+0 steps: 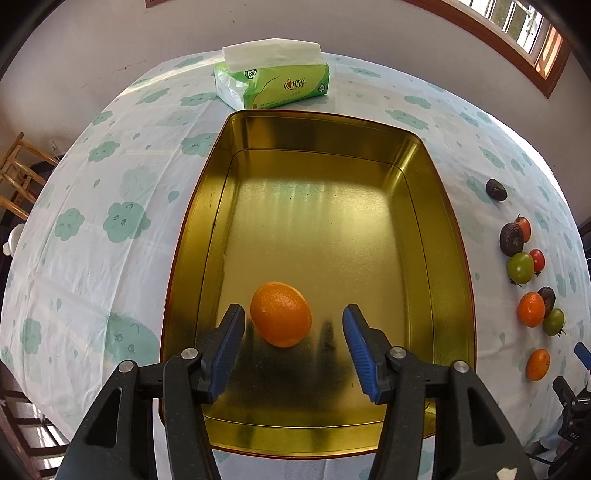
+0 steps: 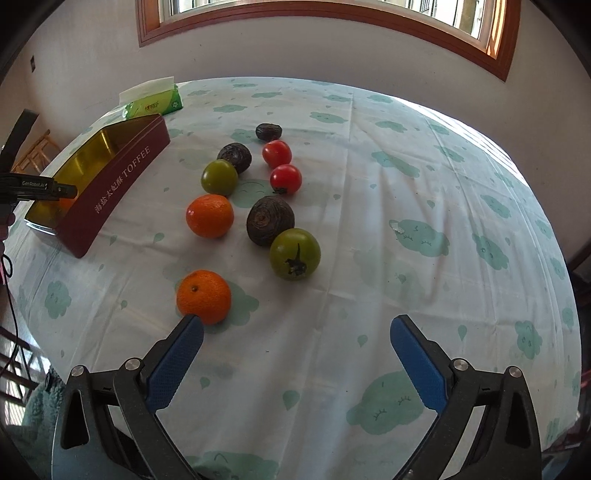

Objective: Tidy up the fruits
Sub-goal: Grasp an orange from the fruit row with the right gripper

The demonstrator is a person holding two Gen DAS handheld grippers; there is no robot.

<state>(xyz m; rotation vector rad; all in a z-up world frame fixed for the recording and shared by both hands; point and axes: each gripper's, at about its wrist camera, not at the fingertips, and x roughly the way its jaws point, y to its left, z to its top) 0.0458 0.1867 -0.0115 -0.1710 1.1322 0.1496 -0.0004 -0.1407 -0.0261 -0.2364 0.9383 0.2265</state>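
In the left wrist view a gold-lined tin [image 1: 413, 155] lies on the table with one orange [image 1: 281, 314] on its floor. My left gripper [image 1: 293, 314] is open above the tin's near end, its jaws apart from the orange. In the right wrist view the tin [image 2: 122, 181] is dark red outside, at the left. Beside it lie two oranges [image 2: 204, 296] [image 2: 209, 215], two green tomatoes [image 2: 294, 254] [image 2: 219, 177], two red tomatoes [image 2: 285, 179] [image 2: 276, 153] and three dark brown fruits [image 2: 269, 220] [image 2: 235, 156] [image 2: 269, 131]. My right gripper [image 2: 295, 325] is open and empty, its left fingertip [image 2: 192, 325] just below the nearest orange.
A green tissue pack [image 1: 271, 79] stands behind the tin, also shown in the right wrist view [image 2: 153, 99]. The table has a white cloth with green cloud prints [image 2: 424, 206]. A wooden chair [image 1: 16, 177] stands left of the table. A window [image 2: 332, 14] is in the wall behind.
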